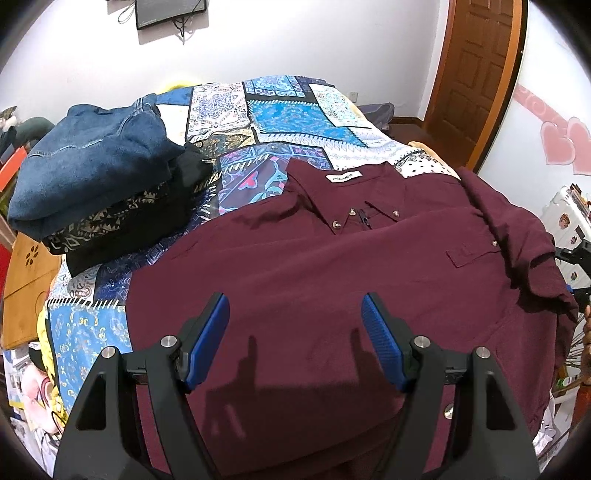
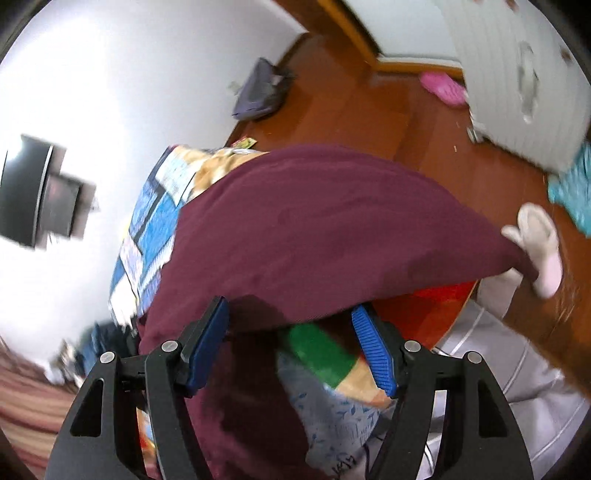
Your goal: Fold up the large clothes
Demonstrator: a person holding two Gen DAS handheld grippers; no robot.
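Maroon shirt (image 1: 332,266) lies collar-up across a patchwork-covered bed (image 1: 280,122). Left hand-held gripper (image 1: 295,332) hovers above it, jaws wide, holding nothing. Right hand-held gripper (image 2: 290,339) gapes empty at the shirt's edge.

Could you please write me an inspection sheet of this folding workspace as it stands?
Surface: bed under a blue patchwork cover.
Job's things: maroon shirt spread front up, collar at the far side, one edge hanging over the bed's side.
Clutter: stack of folded clothes, denim on top, at the bed's far left corner.
Grippers: left gripper open above the shirt's lower part, holding nothing; right gripper open at the shirt's overhanging edge.
Cables: wires dangling under the wall screen.
Surroundings: wooden door, wood floor with a pink slipper and a dark bag.
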